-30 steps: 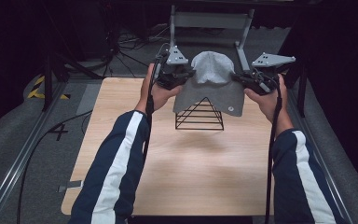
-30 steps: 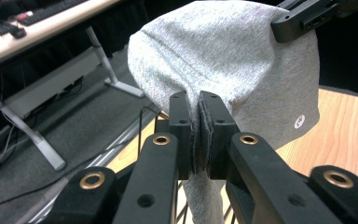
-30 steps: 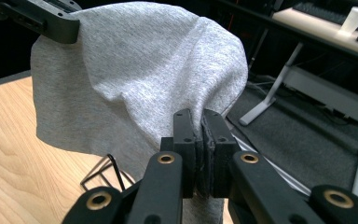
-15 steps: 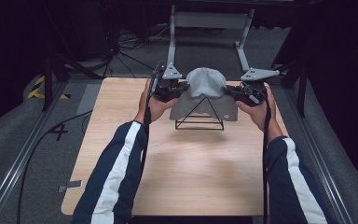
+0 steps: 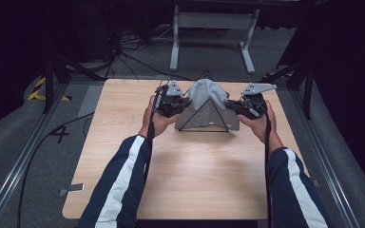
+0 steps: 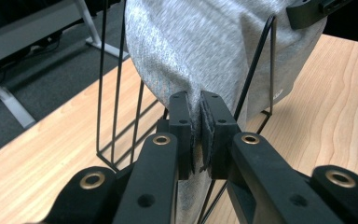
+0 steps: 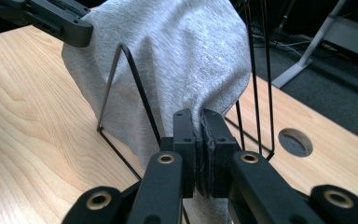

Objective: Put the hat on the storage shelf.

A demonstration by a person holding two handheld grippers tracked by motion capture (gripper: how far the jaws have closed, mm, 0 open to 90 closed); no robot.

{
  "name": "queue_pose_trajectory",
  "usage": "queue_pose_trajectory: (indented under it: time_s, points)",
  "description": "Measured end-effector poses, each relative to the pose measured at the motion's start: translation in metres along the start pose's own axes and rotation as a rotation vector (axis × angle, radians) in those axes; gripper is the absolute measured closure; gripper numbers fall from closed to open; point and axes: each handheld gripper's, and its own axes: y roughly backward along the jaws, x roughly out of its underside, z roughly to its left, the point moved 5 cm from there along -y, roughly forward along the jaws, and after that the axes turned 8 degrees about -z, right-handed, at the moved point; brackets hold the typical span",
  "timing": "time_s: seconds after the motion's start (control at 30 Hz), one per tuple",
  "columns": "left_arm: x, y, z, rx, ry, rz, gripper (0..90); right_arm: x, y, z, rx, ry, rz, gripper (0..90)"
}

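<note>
High view: two sleeved forearms reach up the wooden surface [image 5: 185, 175] to the left gripper [image 5: 173, 102] and right gripper [image 5: 247, 104], each with fingers clamped on an edge of the grey cloth [image 5: 206, 95]. It hangs draped over the black wire rack [image 5: 204, 124] at the far middle. The draping step looks nearly done; next probably calls for letting go on both sides without dragging it. The cloth is soft, heathered, and sags in folds.

sleeves [image 5: 123, 175]: navy, white stripe | hand-held gripper [image 6: 195, 122]: black jaws, brass screws (grey plate on top)
</note>
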Motion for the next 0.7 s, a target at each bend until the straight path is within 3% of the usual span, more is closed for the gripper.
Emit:
queue_pose_trajectory:
  time_s: [0.5, 0.7]
  points:
    - [0.026, -0.016, -0.008, 0.001, -0.033, 0.087, 84.1, 0.035, -0.015, 0.001, -0.004, -0.048, 0.064, 85.5]
    - [0.033, -0.020, -0.010, 0.005, -0.019, 0.094, 84.1, 0.042, -0.021, -0.001, 0.009, -0.063, 0.071, 85.3]
